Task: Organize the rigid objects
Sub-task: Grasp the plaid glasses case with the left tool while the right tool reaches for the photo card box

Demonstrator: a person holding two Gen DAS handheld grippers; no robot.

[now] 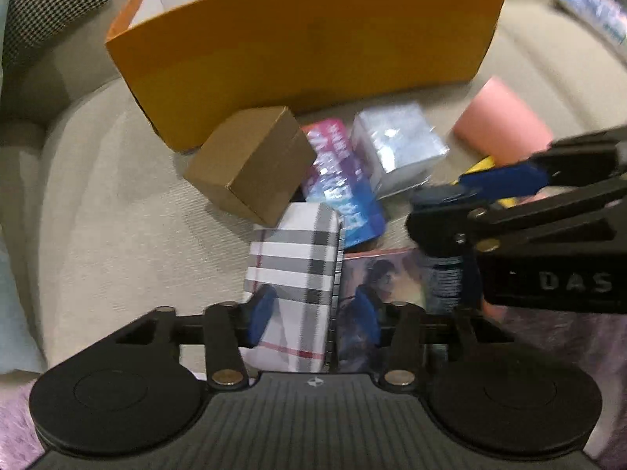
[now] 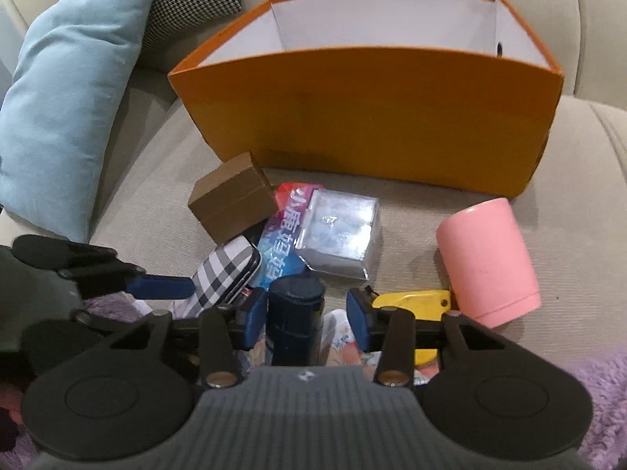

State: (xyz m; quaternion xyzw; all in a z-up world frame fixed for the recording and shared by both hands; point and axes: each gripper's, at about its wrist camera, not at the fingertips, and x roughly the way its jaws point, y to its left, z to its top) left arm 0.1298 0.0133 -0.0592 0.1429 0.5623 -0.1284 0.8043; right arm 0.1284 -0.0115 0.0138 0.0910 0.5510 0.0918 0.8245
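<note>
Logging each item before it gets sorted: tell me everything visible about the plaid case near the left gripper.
The plaid case is a flat, rounded-corner rectangle in white, grey and black check with thin red lines and a dark edge band. It looks hard-shelled. It lies tilted in the clutter on the beige cushion, beside the brown cardboard box. The left gripper straddles it; whether the pads press on it is unclear.

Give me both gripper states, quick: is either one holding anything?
Left gripper: jaws astride the plaid case; whether the pads press on it cannot be told.
Right gripper: open around the dark blue bottle, with a gap at one pad.
</note>
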